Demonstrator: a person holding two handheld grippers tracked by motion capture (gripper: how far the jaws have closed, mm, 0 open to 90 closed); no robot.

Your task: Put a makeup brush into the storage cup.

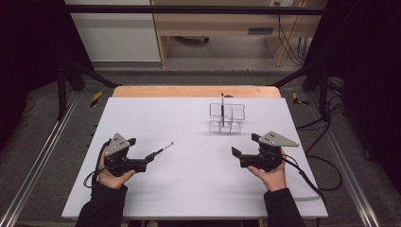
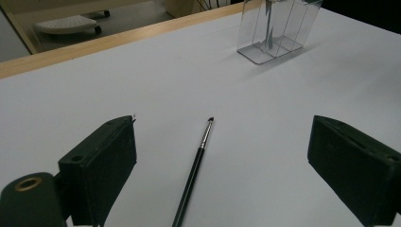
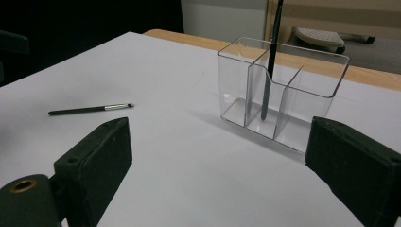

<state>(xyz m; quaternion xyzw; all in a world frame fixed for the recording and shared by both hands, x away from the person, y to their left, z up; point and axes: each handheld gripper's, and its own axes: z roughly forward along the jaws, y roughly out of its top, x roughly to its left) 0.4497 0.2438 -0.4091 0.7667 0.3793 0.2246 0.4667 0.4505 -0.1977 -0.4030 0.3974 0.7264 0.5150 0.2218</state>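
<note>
A thin black makeup brush (image 1: pixel 161 150) with a silver ferrule lies flat on the white table (image 1: pixel 198 189). In the left gripper view the brush (image 2: pixel 194 170) rests on the table between the wide-apart jaws of my left gripper (image 2: pixel 224 127), untouched by either. From above, the left gripper (image 1: pixel 142 149) sits at the brush's handle end. A clear plastic organizer (image 1: pixel 236 113) with three compartments stands at the far right, holding a second dark brush (image 1: pixel 222 106) upright beside a divider. My right gripper (image 1: pixel 246 145) is open and empty, in front of the organizer (image 3: pixel 236 80).
The table's wooden far edge (image 1: pixel 196 91) runs behind the organizer. Black frame posts (image 1: pixel 61 71) flank the table. Cables (image 1: pixel 326 175) trail off the right side. A white wheeled base (image 3: pixel 321 38) stands on the floor beyond.
</note>
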